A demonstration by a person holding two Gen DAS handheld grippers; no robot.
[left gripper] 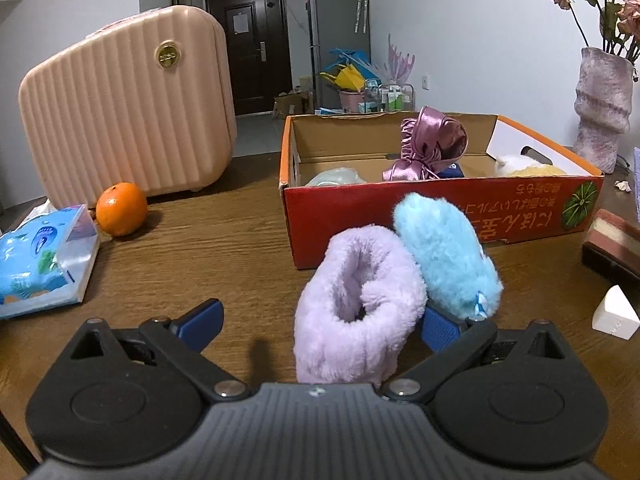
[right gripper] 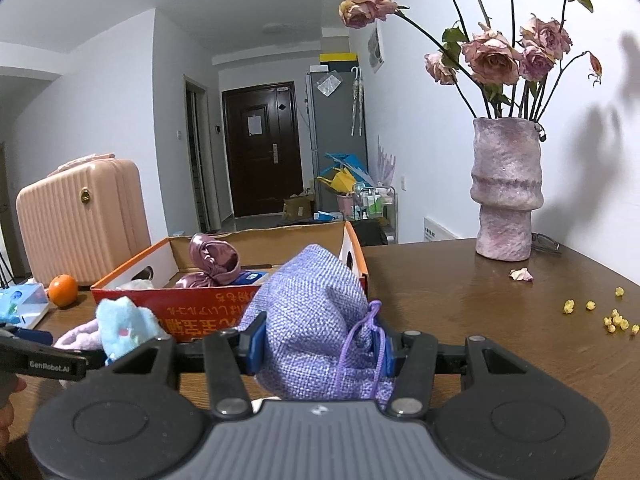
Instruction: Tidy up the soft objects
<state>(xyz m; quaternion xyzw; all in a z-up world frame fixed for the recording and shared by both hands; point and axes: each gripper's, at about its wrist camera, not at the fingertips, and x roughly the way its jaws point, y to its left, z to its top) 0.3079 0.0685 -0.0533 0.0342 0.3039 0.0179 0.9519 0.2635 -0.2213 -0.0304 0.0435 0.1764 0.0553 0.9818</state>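
Observation:
A red cardboard box (left gripper: pixel 440 216) stands open on the wooden table and holds a satin pink pouch (left gripper: pixel 432 144) and other soft items. A fluffy lilac slipper (left gripper: pixel 356 308) and a fluffy blue one (left gripper: pixel 444 256) lie before the box. My left gripper (left gripper: pixel 320 322) is open around the lilac slipper, its right finger wedged between the two. My right gripper (right gripper: pixel 318 344) is shut on a purple woven drawstring bag (right gripper: pixel 312 320), held just in front of the box (right gripper: pixel 200 308). The slippers show at the left of the right wrist view (right gripper: pixel 120 328).
A pink suitcase (left gripper: pixel 124 120), an orange (left gripper: pixel 121 209) and a tissue pack (left gripper: pixel 44 260) stand to the left. A purple vase with dried roses (right gripper: pixel 506 188) stands at the back right. Yellow crumbs (right gripper: pixel 612 318) lie on the table. A striped block (left gripper: pixel 612 244) and a white wedge (left gripper: pixel 614 314) lie right.

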